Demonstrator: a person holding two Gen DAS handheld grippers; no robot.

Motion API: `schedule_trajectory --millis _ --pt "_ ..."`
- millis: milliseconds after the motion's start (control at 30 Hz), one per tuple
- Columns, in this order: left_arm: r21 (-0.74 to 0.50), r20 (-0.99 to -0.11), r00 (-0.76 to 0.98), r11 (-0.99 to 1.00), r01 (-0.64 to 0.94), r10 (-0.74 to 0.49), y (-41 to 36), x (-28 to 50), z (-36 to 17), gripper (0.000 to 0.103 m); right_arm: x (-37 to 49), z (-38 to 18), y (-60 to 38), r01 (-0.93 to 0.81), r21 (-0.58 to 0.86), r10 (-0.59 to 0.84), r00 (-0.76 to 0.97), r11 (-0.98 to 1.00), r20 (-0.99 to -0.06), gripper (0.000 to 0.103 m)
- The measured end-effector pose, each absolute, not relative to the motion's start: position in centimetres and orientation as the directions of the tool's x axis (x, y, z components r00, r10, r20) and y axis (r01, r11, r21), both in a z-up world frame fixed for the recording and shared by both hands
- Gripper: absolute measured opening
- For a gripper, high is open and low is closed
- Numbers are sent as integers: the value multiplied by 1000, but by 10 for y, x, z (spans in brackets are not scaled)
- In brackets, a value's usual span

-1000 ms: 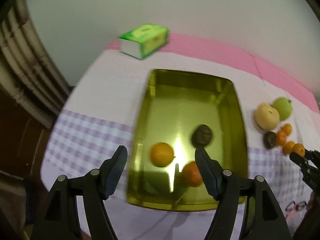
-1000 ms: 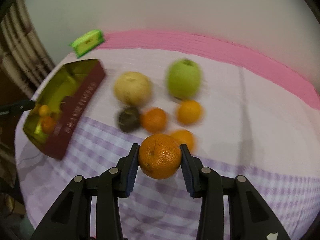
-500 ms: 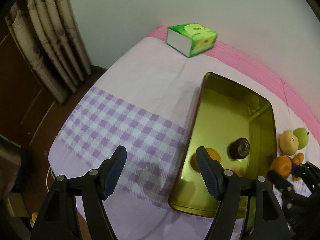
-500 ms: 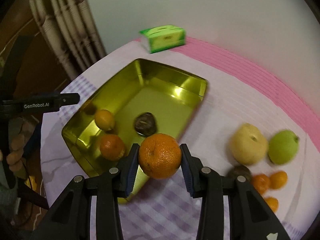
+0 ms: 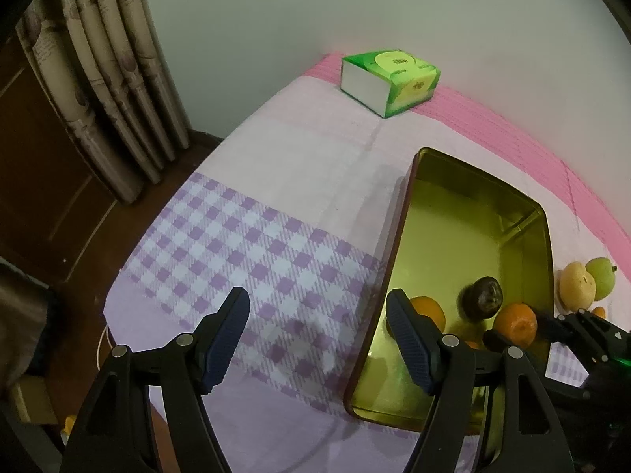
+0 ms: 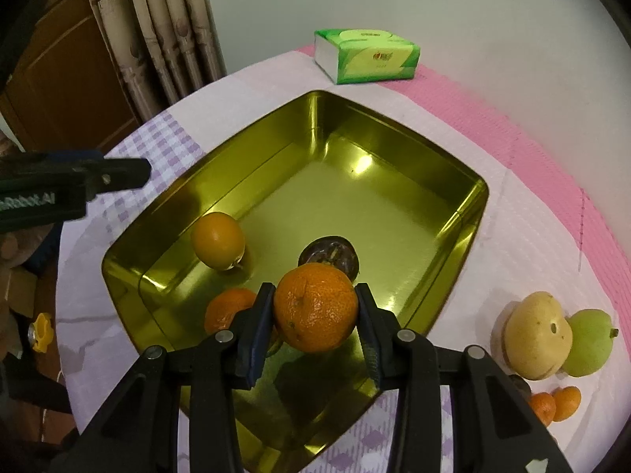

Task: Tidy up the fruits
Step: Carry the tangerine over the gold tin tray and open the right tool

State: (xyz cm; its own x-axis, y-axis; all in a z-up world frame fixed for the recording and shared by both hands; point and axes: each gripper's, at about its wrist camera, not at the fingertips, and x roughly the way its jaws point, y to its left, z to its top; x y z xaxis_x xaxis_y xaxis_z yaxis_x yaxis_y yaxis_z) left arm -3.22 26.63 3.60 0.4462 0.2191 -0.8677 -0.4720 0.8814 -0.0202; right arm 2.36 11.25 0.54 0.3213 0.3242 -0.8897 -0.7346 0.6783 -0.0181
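My right gripper [image 6: 314,306] is shut on an orange [image 6: 315,307] and holds it over the near end of a gold metal tray [image 6: 394,130]. In the tray lie a yellow-orange fruit [image 6: 217,240], another orange [image 6: 226,309] and a dark round fruit [image 6: 329,256]. A yellow pear [image 6: 538,335], a green apple [image 6: 589,343] and small tangerines [image 6: 556,402] lie on the cloth right of the tray. My left gripper [image 5: 317,339] is open and empty over the checked cloth, left of the tray [image 5: 398,236]. The held orange [image 5: 516,321] also shows there.
A green tissue box [image 6: 366,55] stands behind the tray near the wall. Curtains [image 5: 110,79] and the table's edge [image 5: 118,276] lie to the left. A yellow knob [image 6: 39,331] lies off the table's edge.
My right gripper has carried the orange from the fruit pile over to the tray and closer above it. My left gripper has swung left off the tray, over the checked cloth.
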Motion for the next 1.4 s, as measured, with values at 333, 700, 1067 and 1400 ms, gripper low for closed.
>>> schedule_trajectory --millis 333,700,1067,1400 --pt "-19 -876 431 879 -477 215 268 -31 32 72 30 -12 125 -730 -33 300 321 683 -898 37" --pt "-23 -883 422 877 -480 208 270 -31 29 72 28 -16 127 -735 -45 300 330 676 -895 38" --pt "-32 -885 421 878 -478 197 271 -31 28 72 27 -13 128 -733 -35 309 329 679 -892 43" --pt "-30 -886 420 880 -473 195 270 -31 27 72 28 1 118 -714 -4 345 343 700 -873 51"
